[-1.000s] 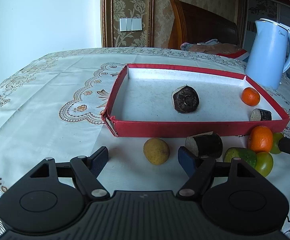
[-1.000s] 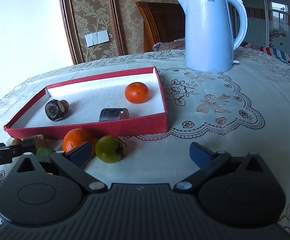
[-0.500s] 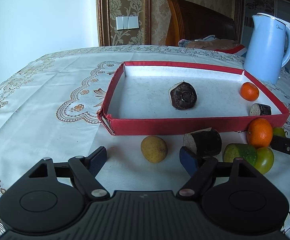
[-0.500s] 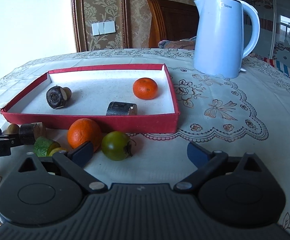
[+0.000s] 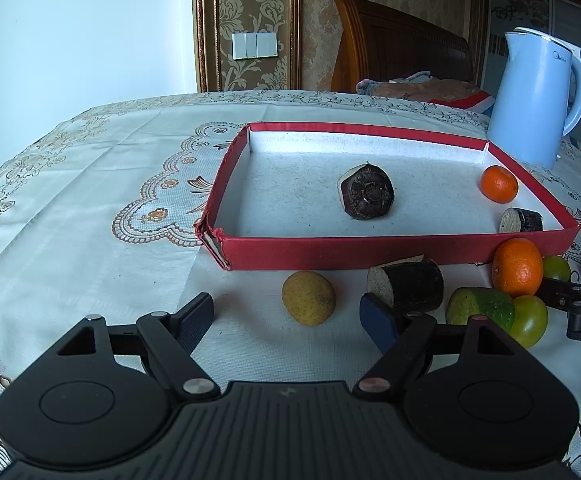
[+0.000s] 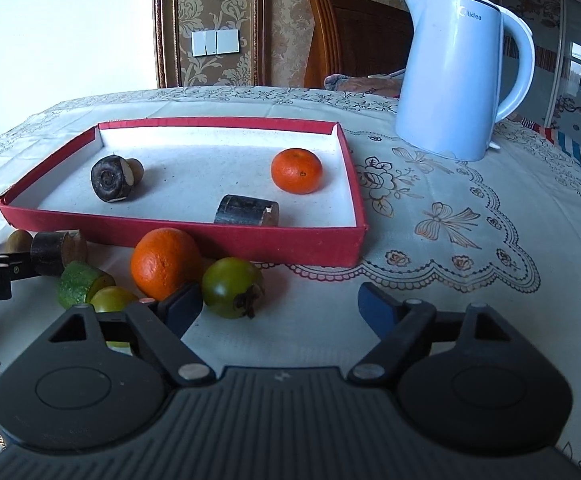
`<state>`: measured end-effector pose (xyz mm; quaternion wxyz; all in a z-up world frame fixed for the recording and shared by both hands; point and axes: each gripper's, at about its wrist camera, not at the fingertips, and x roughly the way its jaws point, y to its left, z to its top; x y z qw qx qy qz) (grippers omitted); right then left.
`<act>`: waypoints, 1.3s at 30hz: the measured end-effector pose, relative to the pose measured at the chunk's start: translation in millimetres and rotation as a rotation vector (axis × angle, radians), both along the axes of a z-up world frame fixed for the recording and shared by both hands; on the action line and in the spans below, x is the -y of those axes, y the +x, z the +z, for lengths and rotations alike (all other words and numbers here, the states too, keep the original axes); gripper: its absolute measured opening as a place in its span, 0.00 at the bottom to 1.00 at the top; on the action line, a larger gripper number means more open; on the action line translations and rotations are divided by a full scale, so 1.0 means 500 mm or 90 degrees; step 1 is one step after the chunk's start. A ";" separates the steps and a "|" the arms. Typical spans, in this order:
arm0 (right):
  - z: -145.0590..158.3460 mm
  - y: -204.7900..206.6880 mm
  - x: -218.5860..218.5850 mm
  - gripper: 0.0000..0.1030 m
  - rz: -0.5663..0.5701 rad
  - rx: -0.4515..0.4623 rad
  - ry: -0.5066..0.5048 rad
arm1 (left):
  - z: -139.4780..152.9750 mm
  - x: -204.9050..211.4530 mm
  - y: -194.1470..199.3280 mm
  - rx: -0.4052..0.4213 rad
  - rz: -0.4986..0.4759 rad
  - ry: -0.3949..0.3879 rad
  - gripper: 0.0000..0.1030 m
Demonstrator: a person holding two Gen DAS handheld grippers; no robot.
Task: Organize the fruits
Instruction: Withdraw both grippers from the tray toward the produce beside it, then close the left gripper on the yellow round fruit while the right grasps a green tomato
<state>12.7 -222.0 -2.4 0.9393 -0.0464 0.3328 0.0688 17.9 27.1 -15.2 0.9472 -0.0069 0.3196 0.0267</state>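
Note:
A red tray holds a dark round fruit, a small orange and a dark cut piece. In front of it on the cloth lie a yellow-brown fruit, a dark cut piece, a green piece, an orange and green fruits. My left gripper is open, the yellow-brown fruit just ahead between its fingers. My right gripper is open and empty, the green fruit just inside its left finger.
A light blue kettle stands behind the tray at the right. A wooden chair with clothes is beyond the table. The embroidered tablecloth covers the table.
Both grippers have shifted slightly, the right one turning left toward the fruits. Both stay open. No fruit has moved.

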 end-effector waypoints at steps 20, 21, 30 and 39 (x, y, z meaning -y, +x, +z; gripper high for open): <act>-0.003 0.002 0.004 0.50 -0.004 -0.002 0.011 | 0.001 0.008 -0.003 0.007 -0.012 0.005 0.72; -0.003 0.001 0.005 0.50 -0.004 0.000 0.012 | 0.002 0.010 -0.006 0.012 -0.016 0.008 0.63; -0.001 -0.001 0.006 0.34 0.007 0.004 0.018 | 0.001 0.010 -0.008 0.015 -0.032 0.000 0.35; 0.001 -0.004 0.007 0.29 0.007 0.011 0.025 | 0.002 0.011 -0.009 0.017 -0.030 0.006 0.26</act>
